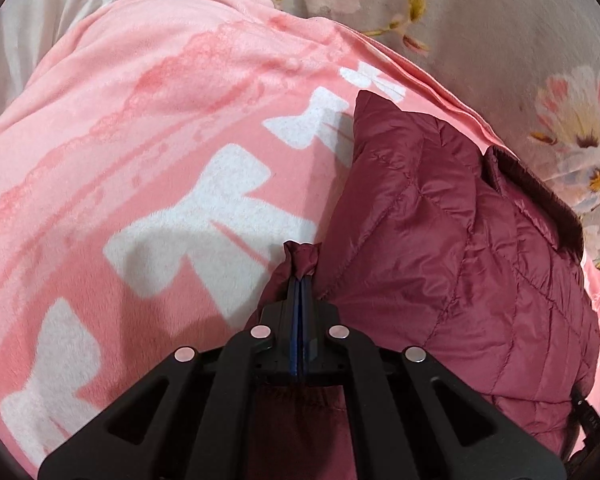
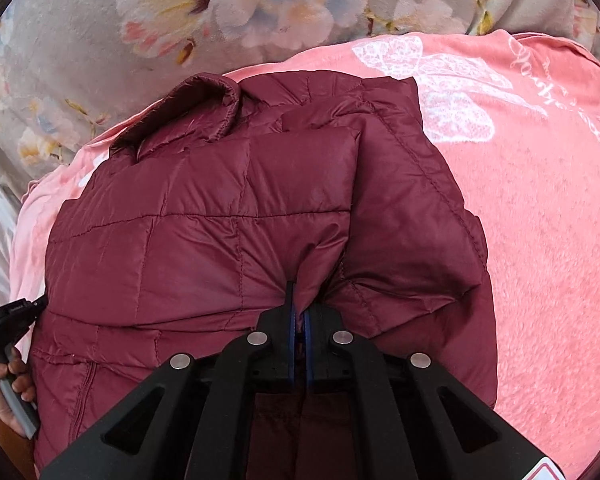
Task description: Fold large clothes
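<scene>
A puffy dark red quilted jacket (image 2: 236,216) lies on a soft pink blanket with white bow shapes (image 1: 148,152). The blanket is spread over a grey cloth with big printed flowers (image 2: 148,12).

The left tool (image 1: 300,268) is pinched tight on a small bunch of the jacket's shiny cloth. That bit of cloth pokes up right at the tips of the tool. In the left wrist view, most of the jacket sits to the right of the tool, and the pink blanket fills the left side.

The right tool (image 2: 299,304) is also closed on the jacket. It holds a fold of the red cloth between its blue-edged fingers (image 2: 290,312). From there the jacket spreads out ahead of the tool and to both sides. Its collar (image 2: 208,92) lies at the far end, near the blanket's edge.

At the left edge of the right wrist view, a hand (image 2: 10,392) grips a grey handle just beside the jacket.
</scene>
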The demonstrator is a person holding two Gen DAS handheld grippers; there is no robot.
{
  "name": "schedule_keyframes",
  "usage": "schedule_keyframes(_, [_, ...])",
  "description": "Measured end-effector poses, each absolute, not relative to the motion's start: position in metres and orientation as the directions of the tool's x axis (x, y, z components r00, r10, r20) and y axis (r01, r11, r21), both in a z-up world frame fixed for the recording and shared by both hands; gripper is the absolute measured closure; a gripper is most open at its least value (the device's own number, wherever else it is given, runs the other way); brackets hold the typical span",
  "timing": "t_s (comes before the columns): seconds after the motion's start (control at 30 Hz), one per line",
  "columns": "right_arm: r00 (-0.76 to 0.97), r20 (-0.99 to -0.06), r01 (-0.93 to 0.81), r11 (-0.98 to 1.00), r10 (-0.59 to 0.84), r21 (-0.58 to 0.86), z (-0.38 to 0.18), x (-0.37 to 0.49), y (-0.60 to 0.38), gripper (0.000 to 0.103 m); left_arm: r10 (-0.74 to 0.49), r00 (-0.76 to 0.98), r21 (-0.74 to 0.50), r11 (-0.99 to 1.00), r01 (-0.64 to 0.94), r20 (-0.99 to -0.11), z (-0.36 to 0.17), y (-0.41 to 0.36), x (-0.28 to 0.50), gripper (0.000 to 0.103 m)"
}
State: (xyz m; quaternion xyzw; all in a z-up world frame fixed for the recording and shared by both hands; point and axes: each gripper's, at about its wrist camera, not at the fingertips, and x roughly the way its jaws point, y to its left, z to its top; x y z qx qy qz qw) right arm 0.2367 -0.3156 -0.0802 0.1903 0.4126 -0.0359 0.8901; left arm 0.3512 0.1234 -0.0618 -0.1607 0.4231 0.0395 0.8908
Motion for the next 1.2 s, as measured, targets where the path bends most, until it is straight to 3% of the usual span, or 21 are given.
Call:
schedule_keyframes(0.23, [0.67,-0.725,0.202,0.9,0.161,0.386,-0.077,0.214,-0.322,0.102,-0.077,0.65,-0.263,0.945,-0.194,-0.756,-0.05,0.134,0.329,0.103])
schedule_keyframes(0.53, [0.642,-0.756,0.174,0.935,0.131,0.309,-0.08,0.218,-0.306,0.101,-0.049,0.635,-0.218,0.957,-0.19,-0.771,-0.054,0.132,0.321,0.103])
schedule_keyframes(0.6, [0.643,-0.756,0.17,0.94,0.122,0.297,-0.074,0.215,-0.306,0.099,-0.034,0.635,-0.197,0.962,-0.188,-0.771,-0.051,0.13,0.319,0.101])
schedule_keyframes(0.7, [0.66,-0.746,0.174,0.947,0.091,0.27,-0.058,0.203,-0.308,0.082,-0.013,0.643,-0.155,0.974,-0.164,-0.765,-0.037,0.129,0.306,0.099])
schedule_keyframes(0.73, [0.674,-0.734,0.175,0.949,0.079,0.262,-0.048,0.196,-0.31,0.076,-0.009,0.647,-0.134,0.98,-0.145,-0.762,-0.029,0.13,0.299,0.094])
schedule_keyframes(0.77, [0.689,-0.721,0.177,0.949,0.07,0.261,-0.04,0.192,-0.311,0.075,-0.016,0.648,-0.131,0.983,-0.129,-0.761,-0.022,0.131,0.293,0.092])
schedule_keyframes(1.03, [0.732,-0.665,0.105,0.939,0.149,0.326,0.006,0.222,-0.281,0.078,-0.132,0.705,-0.16,0.987,0.027,-0.697,0.053,0.086,0.31,0.089])
schedule_keyframes(1.2, [0.714,-0.686,0.053,0.966,0.14,0.251,-0.007,0.257,-0.248,0.078,-0.195,0.631,-0.157,0.981,0.117,-0.751,0.027,0.021,0.351,0.088])
